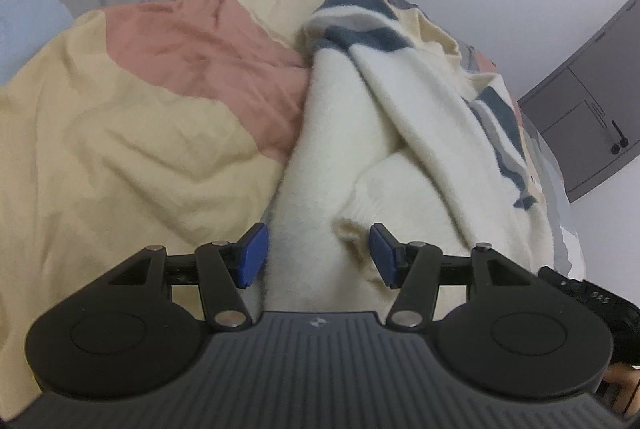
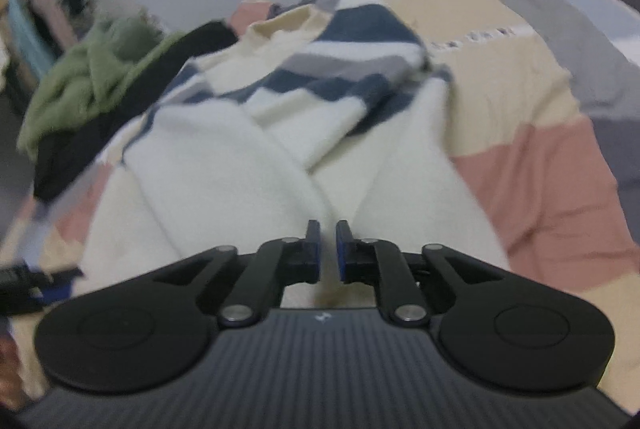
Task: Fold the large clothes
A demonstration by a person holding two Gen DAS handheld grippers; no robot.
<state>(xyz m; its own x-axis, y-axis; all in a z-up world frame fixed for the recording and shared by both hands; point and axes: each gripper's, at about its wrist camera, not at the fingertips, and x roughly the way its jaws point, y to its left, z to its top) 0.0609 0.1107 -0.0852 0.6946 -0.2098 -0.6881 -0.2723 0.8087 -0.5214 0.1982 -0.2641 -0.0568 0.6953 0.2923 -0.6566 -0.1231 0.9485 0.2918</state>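
A cream knit sweater [image 1: 360, 149] with navy and grey stripes lies crumpled on the bed. In the left wrist view my left gripper [image 1: 318, 255] hovers low over its near plain end. The jaws stand open, one blue pad on each side of a small raised fold, neither pressing on it. In the blurred right wrist view the sweater [image 2: 240, 169] runs away from me, striped part at the far end. My right gripper [image 2: 328, 249] has its pads almost together on a ridge of the cream cloth, and creases converge toward the pinch.
The bed carries a patchwork duvet [image 1: 120, 149] in cream, pink, grey and blue. A black garment [image 2: 80, 149] and a green garment [image 2: 92, 77] are heaped at the bed's far side. A grey cabinet [image 1: 592, 109] stands by the white wall.
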